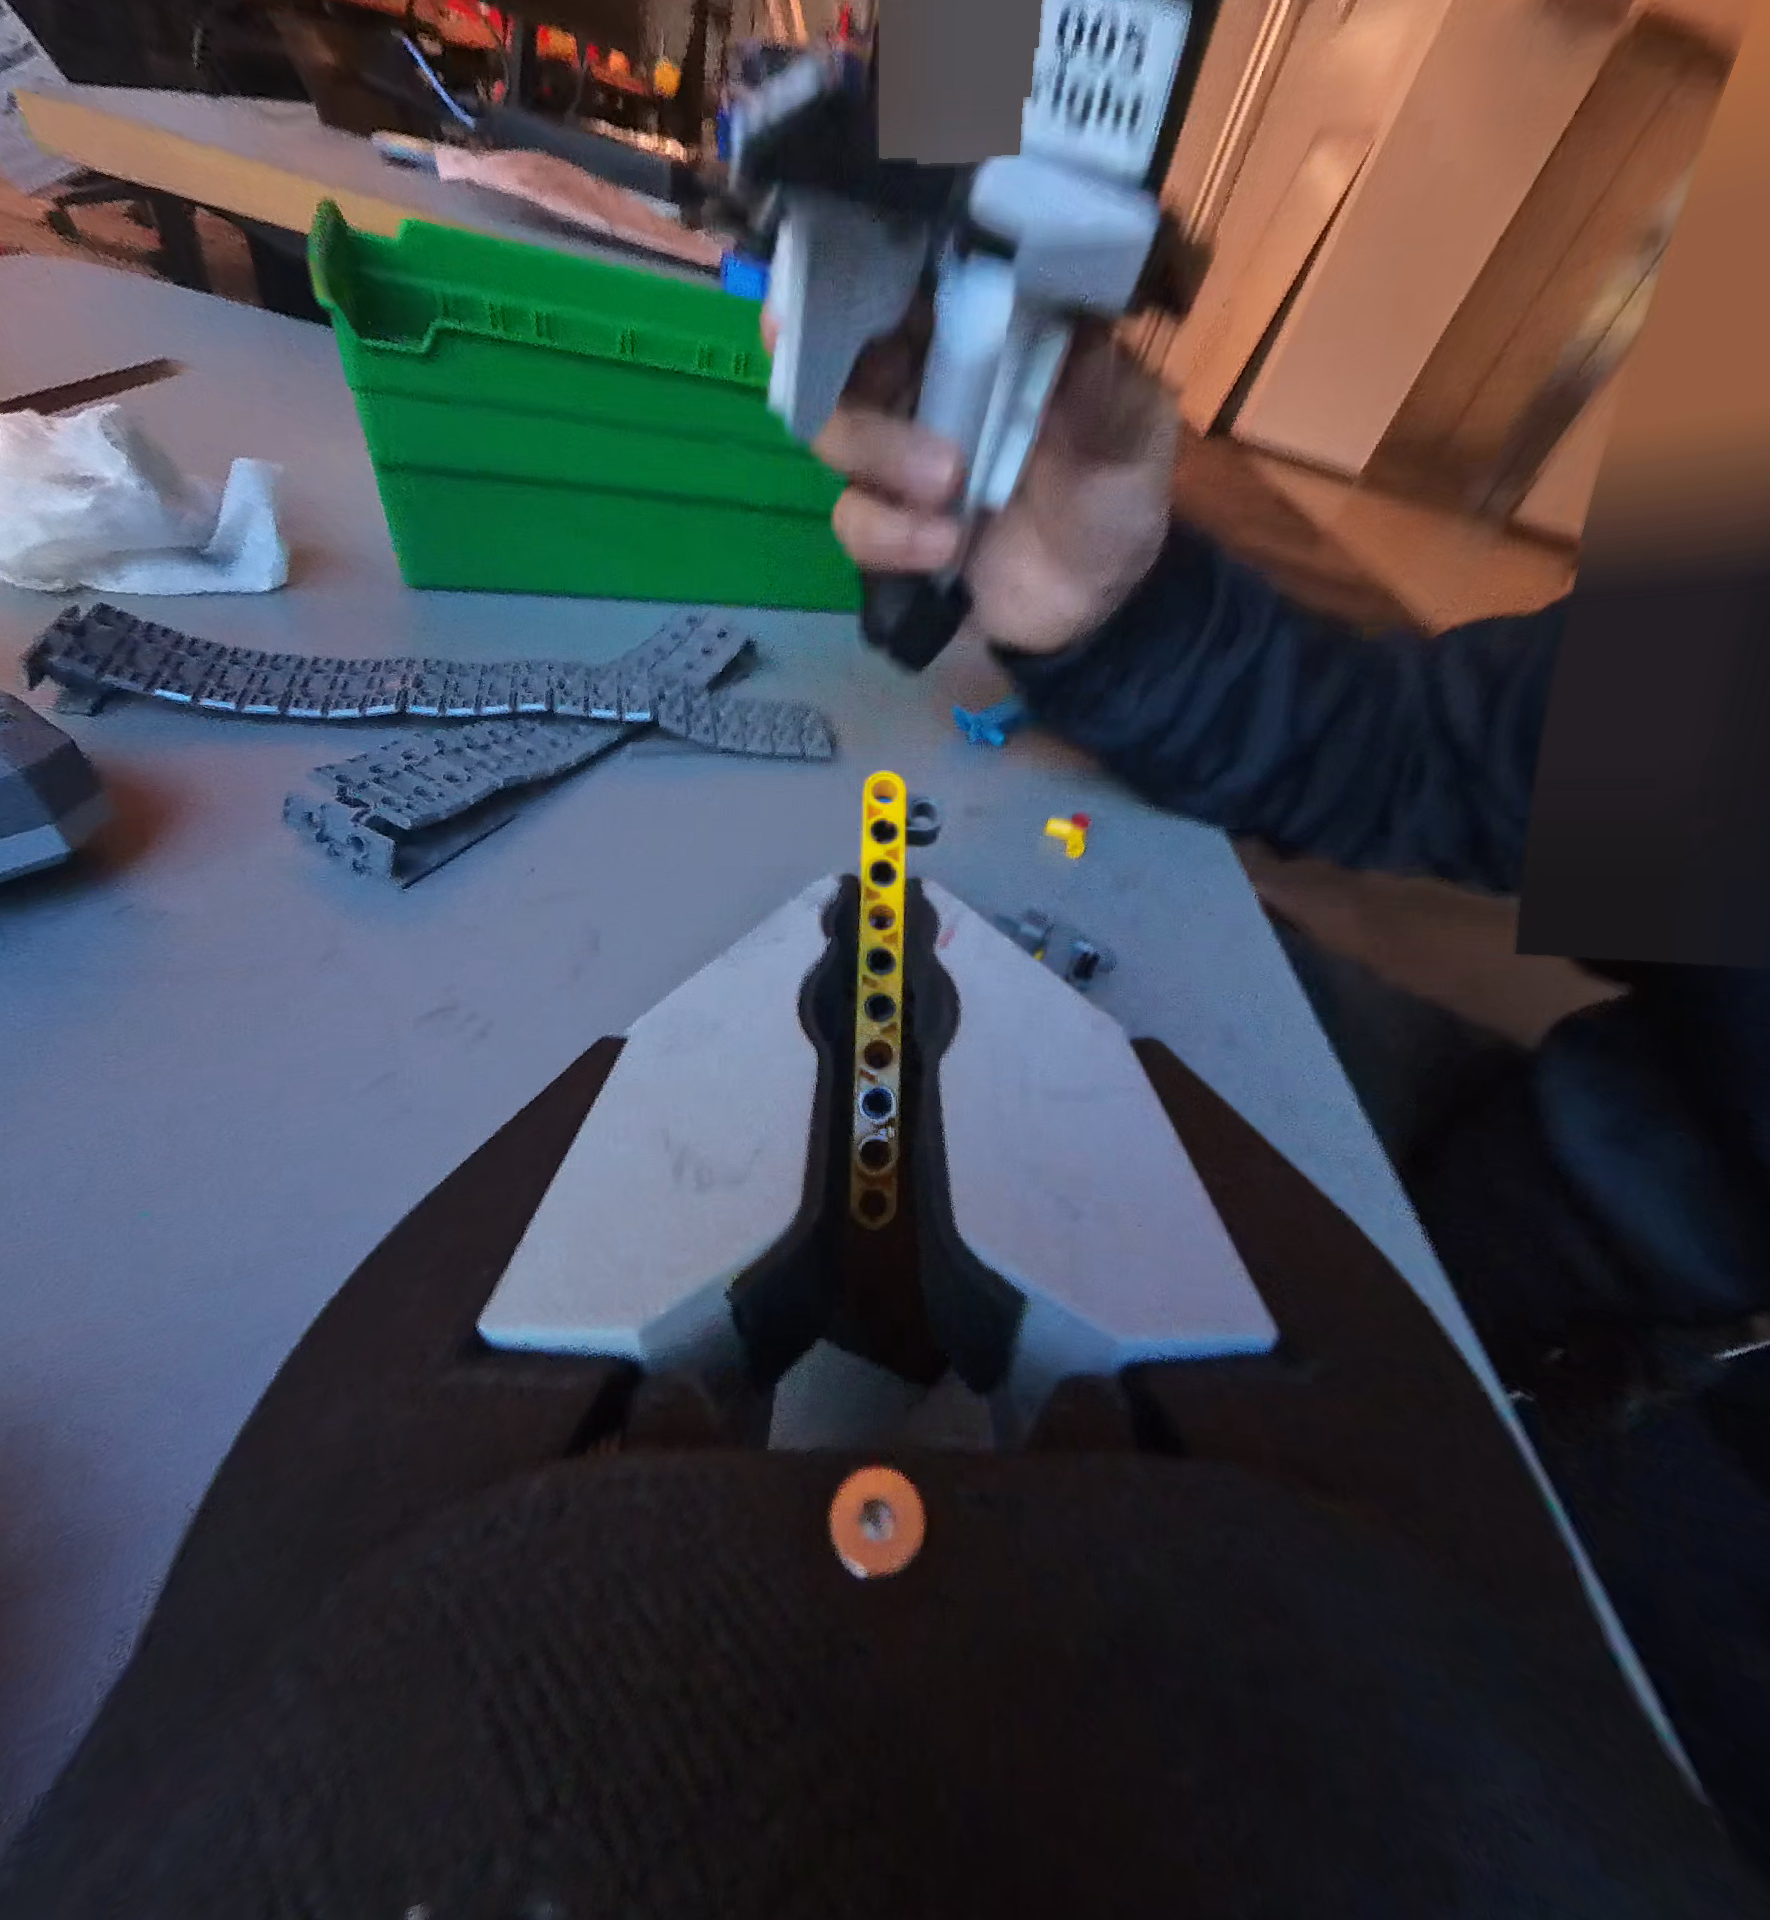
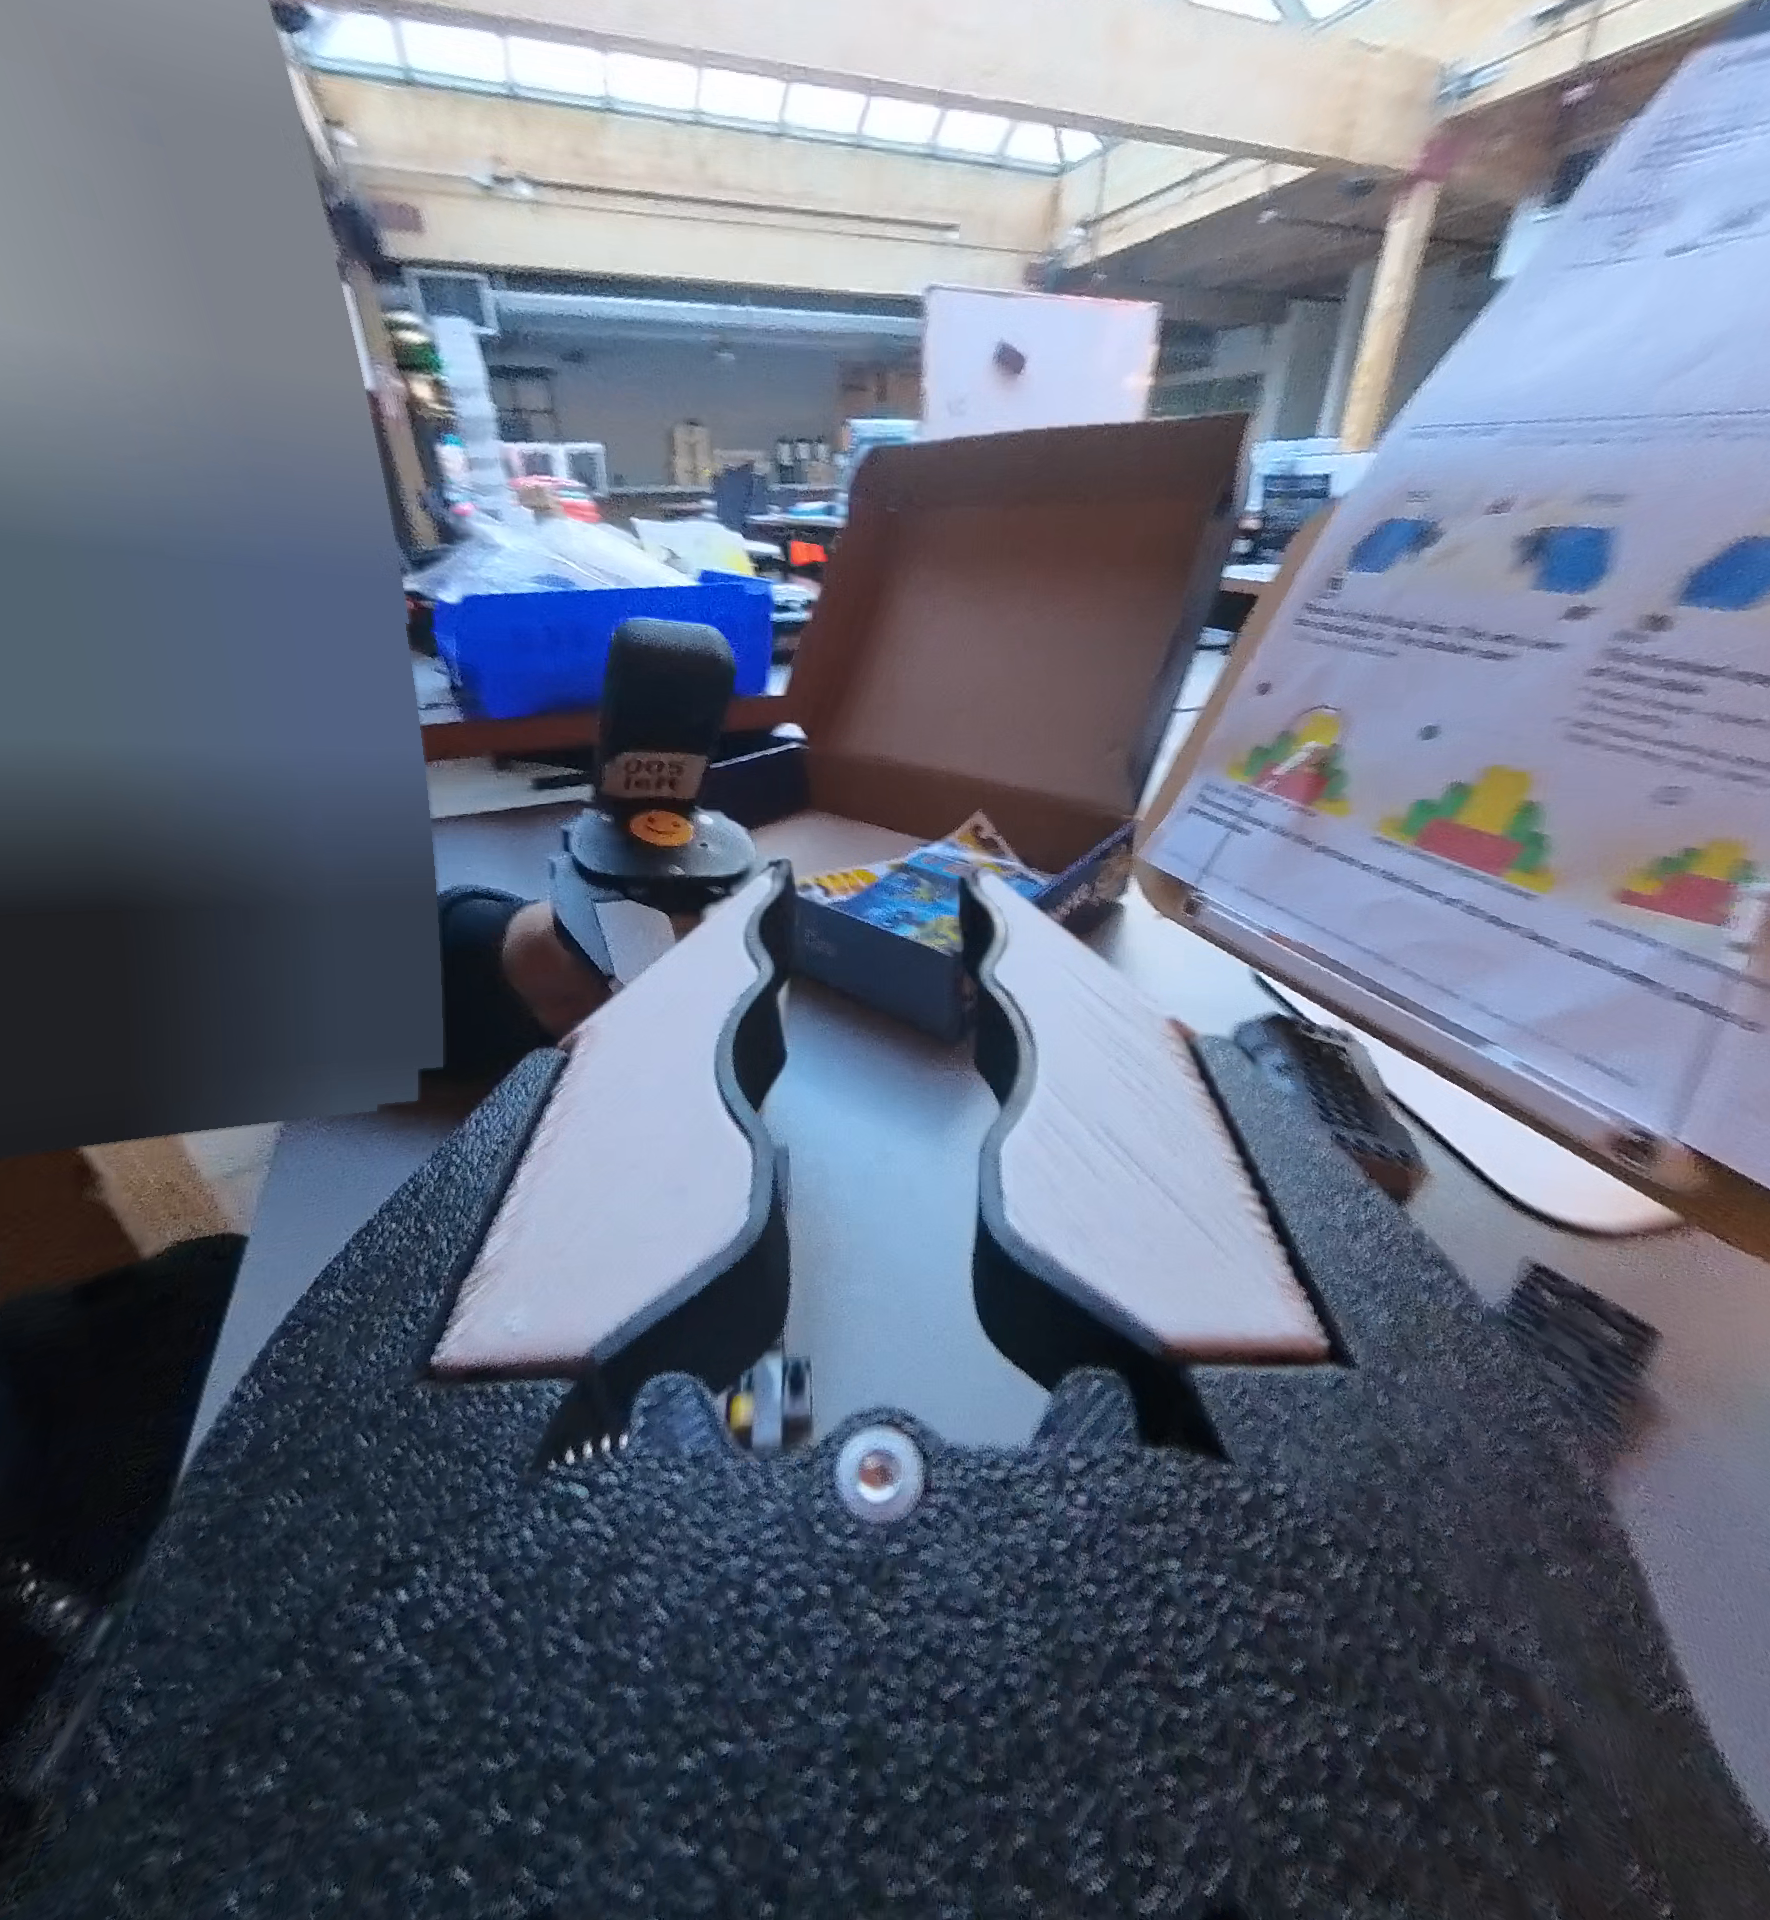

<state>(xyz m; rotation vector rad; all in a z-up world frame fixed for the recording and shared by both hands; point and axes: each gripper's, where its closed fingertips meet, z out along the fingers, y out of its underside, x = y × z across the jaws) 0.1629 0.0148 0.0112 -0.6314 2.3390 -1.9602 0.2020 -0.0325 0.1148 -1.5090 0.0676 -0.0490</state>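
Observation:
My left gripper (image 1: 879, 896) is shut on a long yellow beam with a row of holes (image 1: 881, 935); the beam sticks out forward past the fingertips, above the grey table (image 1: 237, 1091). The right gripper shows in the left wrist view (image 1: 922, 343), held up in a hand, blurred, above the table's right side. In the right wrist view my right gripper (image 2: 876, 894) is open and empty, raised over the table. The left gripper's body (image 2: 652, 821) shows beyond its left finger. A small grey and yellow part (image 2: 775, 1403) lies on the table below the jaws.
A green bin (image 1: 590, 436), dark grey track pieces (image 1: 393, 686), a white crumpled bag (image 1: 102, 509), and small loose parts (image 1: 1068, 834) lie on the table. An open cardboard box (image 2: 1006, 644) with booklets and a propped instruction sheet (image 2: 1546, 727) stand ahead of the right gripper. My hands' fingertips stand some 12 centimeters from each other.

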